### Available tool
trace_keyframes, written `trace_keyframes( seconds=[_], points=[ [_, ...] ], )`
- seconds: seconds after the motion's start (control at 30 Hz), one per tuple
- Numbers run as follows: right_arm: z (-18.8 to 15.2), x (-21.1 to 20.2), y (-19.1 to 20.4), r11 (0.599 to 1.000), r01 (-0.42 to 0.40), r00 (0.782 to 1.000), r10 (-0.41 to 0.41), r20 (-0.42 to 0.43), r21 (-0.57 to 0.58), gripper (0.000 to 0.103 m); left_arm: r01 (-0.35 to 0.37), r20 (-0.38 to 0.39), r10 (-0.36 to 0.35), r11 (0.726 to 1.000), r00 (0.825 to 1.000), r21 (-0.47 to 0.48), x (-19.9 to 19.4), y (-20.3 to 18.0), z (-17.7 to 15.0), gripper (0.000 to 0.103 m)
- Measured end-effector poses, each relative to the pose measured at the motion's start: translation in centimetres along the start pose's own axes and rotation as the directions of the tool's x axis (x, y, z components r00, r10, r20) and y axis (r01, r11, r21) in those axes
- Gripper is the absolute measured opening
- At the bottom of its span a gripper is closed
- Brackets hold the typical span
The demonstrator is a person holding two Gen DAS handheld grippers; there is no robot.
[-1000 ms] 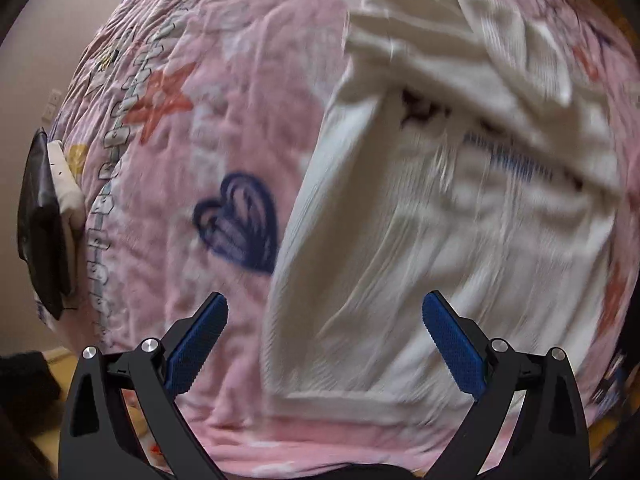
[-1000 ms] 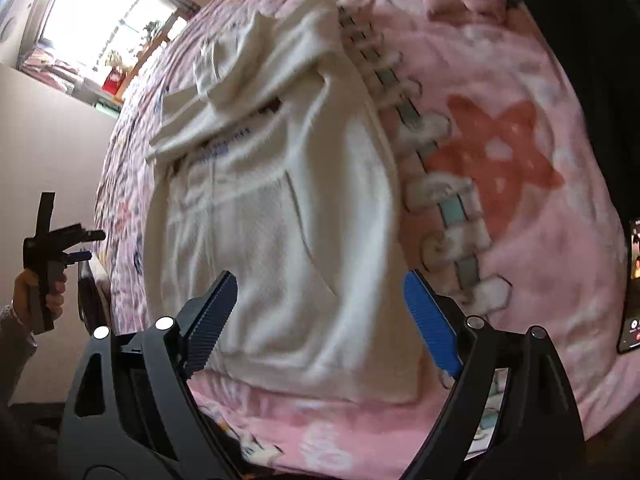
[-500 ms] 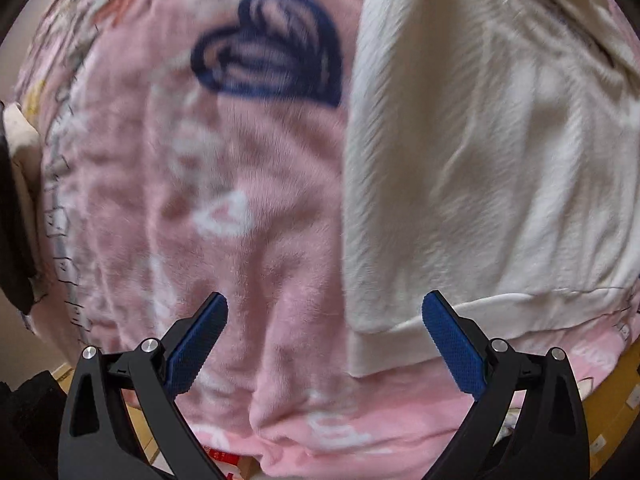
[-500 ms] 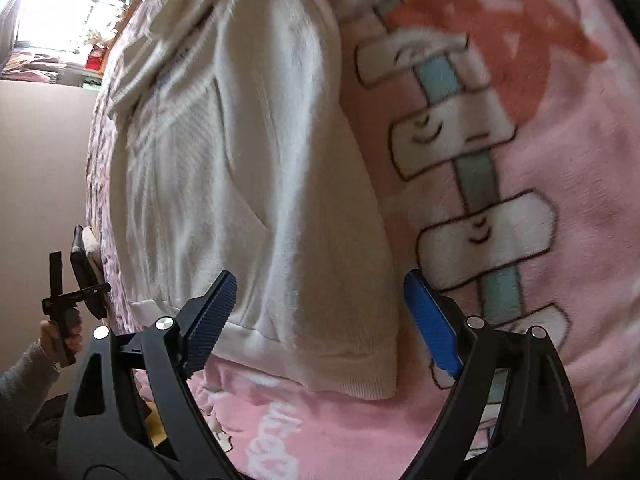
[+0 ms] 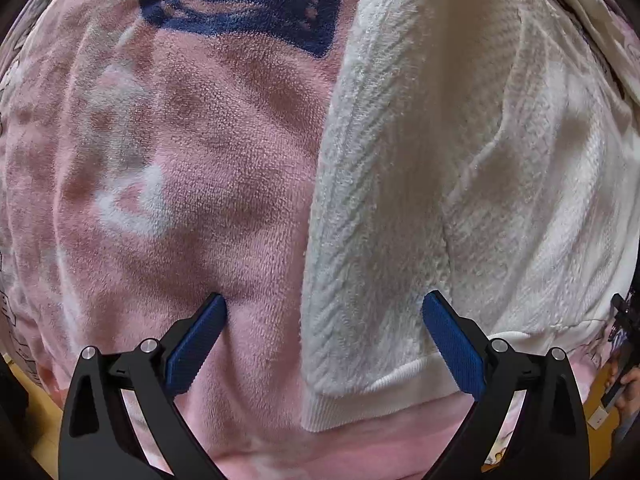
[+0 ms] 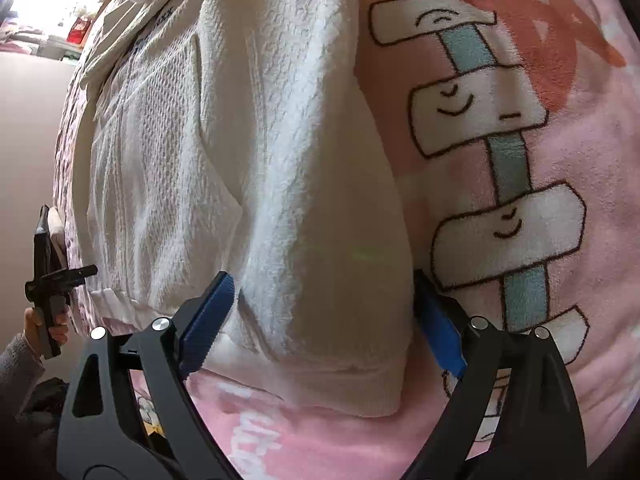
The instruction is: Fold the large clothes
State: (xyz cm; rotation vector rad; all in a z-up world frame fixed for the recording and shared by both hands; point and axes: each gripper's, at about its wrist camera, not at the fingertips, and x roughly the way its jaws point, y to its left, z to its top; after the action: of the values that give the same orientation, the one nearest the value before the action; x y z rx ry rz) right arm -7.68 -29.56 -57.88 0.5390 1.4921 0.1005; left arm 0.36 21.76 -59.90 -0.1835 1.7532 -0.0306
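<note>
Cream sweatshirt (image 6: 248, 168) lying flat on a pink blanket (image 5: 168, 184), ribbed hem (image 6: 360, 384) nearest both cameras. Taking that hem as the landmark: left gripper (image 5: 324, 340) spread wide over the hem's left corner, one blue finger (image 5: 200, 336) pressed into the blanket just left of the hem, the other on the fabric just above it. Right gripper (image 6: 324, 320) likewise spread wide, straddling the hem's right corner, one finger on the fleece above the hem, the other tucked against the garment's side edge beside the blanket's smiling ladder print (image 6: 500, 152). Nothing pinched in either tool yet. Blue heart print (image 5: 248, 0) on the blanket, well up from the hem and left of the garment.

Step in hand, by the look of it: seating both grippers on the bottom corners before the first fold. Next move likely calls for closing on both layers at each corner together, then lifting evenly and carrying the hem up toward the chest lettering (image 6: 154, 24) without dragging the blanket along.
</note>
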Motion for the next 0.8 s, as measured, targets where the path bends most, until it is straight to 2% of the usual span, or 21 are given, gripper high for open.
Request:
trace_keyframes(
  seconds=[0.1, 0.17, 0.33, 0.4, 0.5, 0.67, 0.7, 0.73, 0.8],
  points=[
    [-0.3, 0.2, 0.8, 1.0, -0.011, 1.0, 0.011, 0.01, -0.003, 0.09, 0.019, 0.009, -0.019, 1.0, 1.0, 0.001, -0.1, -0.1, -0.4, 0.095],
    [-0.6, 0.0, 0.9, 0.999, -0.047, 0.998, 0.046, 0.04, 0.012, 0.091, 0.038, 0.015, -0.038, 0.999, 0.999, -0.017, 0.2, -1.1, -0.9, 0.095],
    [-1.4, -0.1, 1.2, 0.995, -0.101, 0.993, 0.101, 0.065, 0.005, 0.092, 0.112, -0.005, -0.112, 0.994, 0.994, -0.007, 0.5, -3.1, -2.8, 0.095],
    [-1.8, 0.1, 1.3, 0.992, -0.127, 0.991, 0.127, 0.044, 0.002, 0.092, 0.171, -0.032, -0.171, 0.985, 0.985, -0.01, 1.0, -4.0, -3.6, 0.095],
    [-2.4, 0.8, 1.7, 0.994, -0.104, 0.995, 0.104, 0.005, -0.038, 0.092, 0.165, -0.026, -0.166, 0.986, 0.986, -0.017, 1.3, -4.9, -4.8, 0.095],
    [-2.9, 1.6, 0.6, 0.99, -0.143, 0.99, 0.143, 0.015, -0.005, 0.096, 0.207, -0.028, -0.209, 0.975, 0.977, -0.078, 1.4, -5.0, -5.2, 0.095],
    [-2.8, 1.7, 0.8, 0.991, -0.131, 0.991, 0.131, 0.008, -0.017, 0.096, 0.19, -0.022, -0.192, 0.978, 0.981, -0.087, 1.2, -4.8, -5.2, 0.092],
    [-2.6, 1.8, 1.0, 0.993, -0.116, 0.993, 0.116, 0.002, -0.034, 0.096, 0.17, -0.007, -0.172, 0.98, 0.985, -0.104, 0.9, -4.3, -5.1, 0.082],
    [-2.4, 2.0, 1.5, 0.994, -0.094, 0.996, 0.093, -0.013, -0.054, 0.097, 0.166, 0.032, -0.163, 0.978, 0.986, -0.129, -0.5, -2.9, -4.6, 0.081]
  ],
)
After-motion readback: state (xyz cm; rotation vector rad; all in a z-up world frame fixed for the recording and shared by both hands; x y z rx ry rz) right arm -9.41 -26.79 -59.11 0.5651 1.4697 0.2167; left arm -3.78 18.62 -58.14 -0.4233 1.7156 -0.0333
